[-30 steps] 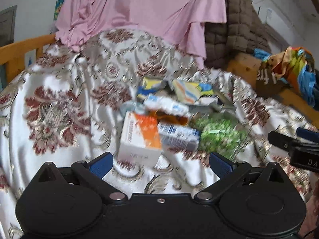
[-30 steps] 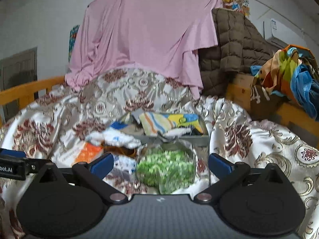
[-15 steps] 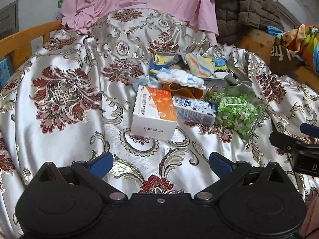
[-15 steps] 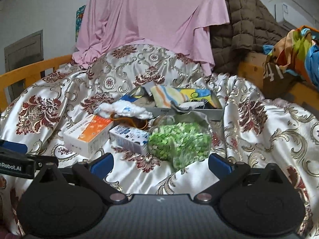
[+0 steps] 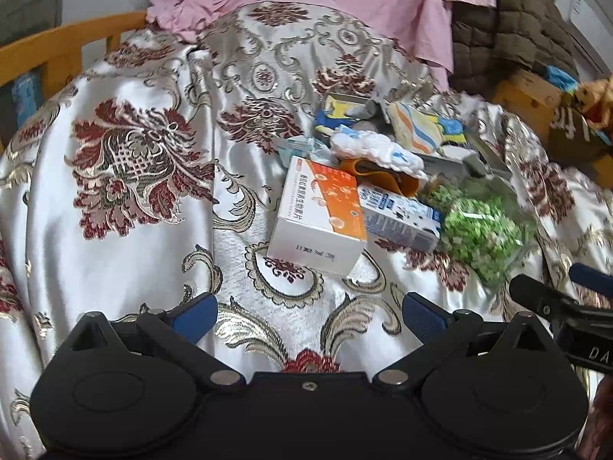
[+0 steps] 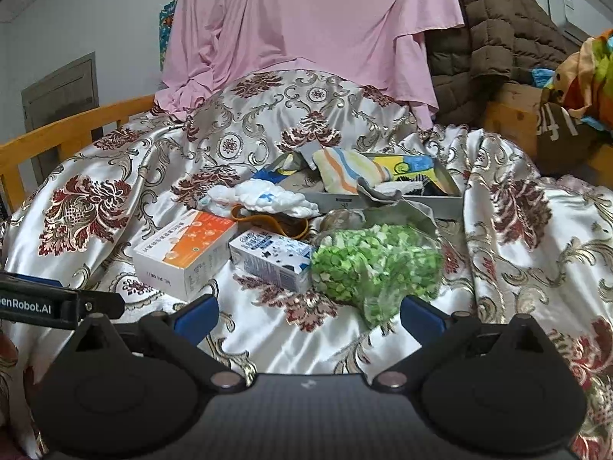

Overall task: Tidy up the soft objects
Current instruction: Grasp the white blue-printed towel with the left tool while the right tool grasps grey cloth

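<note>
A pile lies on a satin floral bedspread (image 5: 153, 230). A white-and-orange box (image 5: 318, 216) (image 6: 184, 251), a blue-and-white carton (image 5: 398, 218) (image 6: 270, 255) and a clear bag of green pieces (image 5: 482, 230) (image 6: 377, 264) lie in front. Behind them are a white fluffy cloth (image 5: 379, 149) (image 6: 268, 197), an orange band (image 6: 268, 226) and a grey tray (image 6: 440, 201) holding a striped cloth (image 6: 348, 166). My left gripper (image 5: 308, 316) is open and empty, short of the box. My right gripper (image 6: 308, 316) is open and empty, just short of the bag.
A pink sheet (image 6: 306, 30) hangs behind the bed. A brown quilted coat (image 6: 498, 27) and colourful fabric (image 6: 586, 76) sit at the right on wooden furniture. A wooden bed rail (image 6: 76, 126) runs along the left.
Both grippers have drawn back and risen, so the pile sits farther ahead. Nothing on the bed has moved. Both stay open.
</note>
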